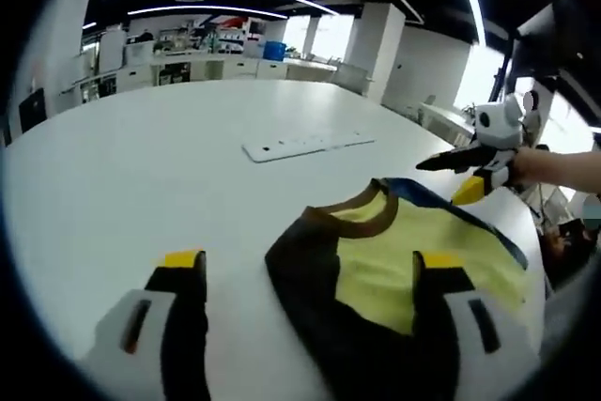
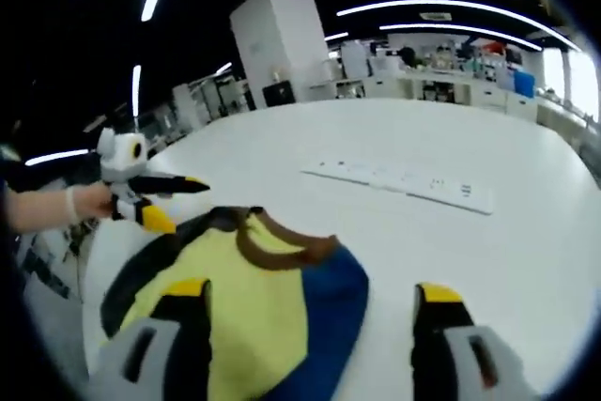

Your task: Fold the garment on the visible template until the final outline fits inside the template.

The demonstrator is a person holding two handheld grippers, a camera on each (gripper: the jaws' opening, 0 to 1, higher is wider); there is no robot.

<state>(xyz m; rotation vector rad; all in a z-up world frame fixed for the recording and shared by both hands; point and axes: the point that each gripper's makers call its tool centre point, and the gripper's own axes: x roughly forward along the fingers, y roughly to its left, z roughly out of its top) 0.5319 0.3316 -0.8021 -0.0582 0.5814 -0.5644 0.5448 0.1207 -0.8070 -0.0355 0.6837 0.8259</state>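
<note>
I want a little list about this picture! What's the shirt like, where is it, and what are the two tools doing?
garment: yellow shirt with brown collar, dark and blue sleeves
lying on: white table, somewhat bunched
left tool: open, one jaw over the shirt, holding nothing
right tool: open, one jaw over the shirt, holding nothing
also on table: long white power strip beyond the shirt
folded yet: no

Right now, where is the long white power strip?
The long white power strip lies on the white table, beyond the yellow, brown and blue garment.
</note>
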